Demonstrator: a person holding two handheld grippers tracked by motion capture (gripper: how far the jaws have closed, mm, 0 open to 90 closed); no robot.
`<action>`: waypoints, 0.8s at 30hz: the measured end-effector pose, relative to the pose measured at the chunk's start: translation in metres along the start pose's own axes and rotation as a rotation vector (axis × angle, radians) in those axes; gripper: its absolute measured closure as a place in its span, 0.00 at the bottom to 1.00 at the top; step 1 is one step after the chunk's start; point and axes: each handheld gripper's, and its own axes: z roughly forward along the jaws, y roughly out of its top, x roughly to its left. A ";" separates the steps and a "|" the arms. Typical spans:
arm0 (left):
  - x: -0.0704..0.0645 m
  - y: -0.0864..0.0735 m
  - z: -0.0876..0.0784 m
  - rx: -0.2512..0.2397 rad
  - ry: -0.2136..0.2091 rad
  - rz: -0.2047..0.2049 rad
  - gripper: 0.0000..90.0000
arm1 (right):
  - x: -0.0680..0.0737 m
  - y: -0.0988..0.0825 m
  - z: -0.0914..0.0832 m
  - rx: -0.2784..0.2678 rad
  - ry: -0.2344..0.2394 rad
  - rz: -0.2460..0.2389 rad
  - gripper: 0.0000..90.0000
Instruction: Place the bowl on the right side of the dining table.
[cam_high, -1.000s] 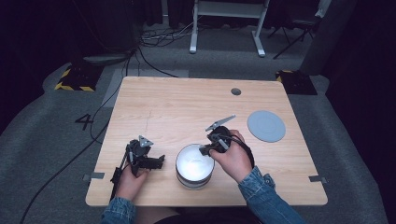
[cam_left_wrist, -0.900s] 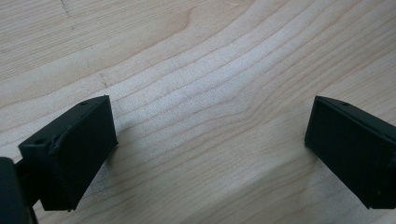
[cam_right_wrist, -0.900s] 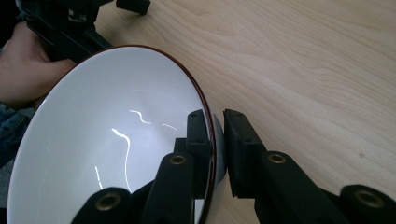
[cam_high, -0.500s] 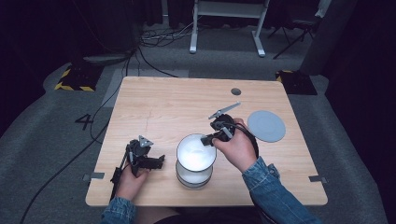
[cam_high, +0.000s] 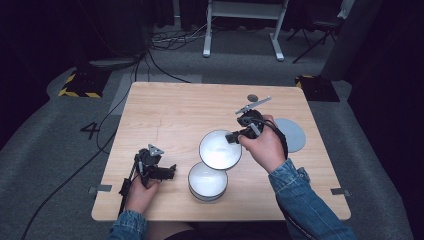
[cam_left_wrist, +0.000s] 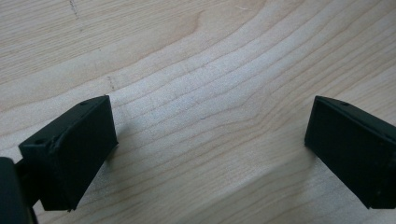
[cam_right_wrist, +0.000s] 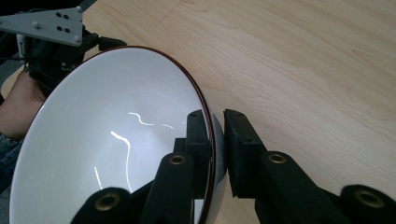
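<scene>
My right gripper is shut on the rim of a white bowl with a dark red edge. It holds that bowl in the air, above and slightly behind a stack of white bowls near the table's front edge. One jaw sits inside the rim and the other outside. My left gripper rests at the front left of the table, left of the stack. Its jaws stand wide apart over bare wood, with nothing between them.
A grey round plate lies at the right of the wooden table, beyond my right hand. A small dark disc is set in the tabletop near the far edge. Dark floor with cables surrounds the table.
My right gripper has lifted the top bowl off the stack and carried it up and away from the front edge. The left gripper has kept still.
</scene>
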 end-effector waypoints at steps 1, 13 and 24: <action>0.000 0.000 0.000 0.000 0.000 0.000 0.02 | -0.002 0.001 -0.001 -0.003 -0.003 0.002 0.90; 0.000 0.000 0.000 0.002 -0.001 -0.001 0.03 | -0.038 0.013 -0.014 -0.001 -0.071 0.045 0.90; 0.000 0.000 0.000 0.002 -0.003 -0.003 0.03 | -0.075 0.013 -0.026 -0.020 -0.135 0.115 0.90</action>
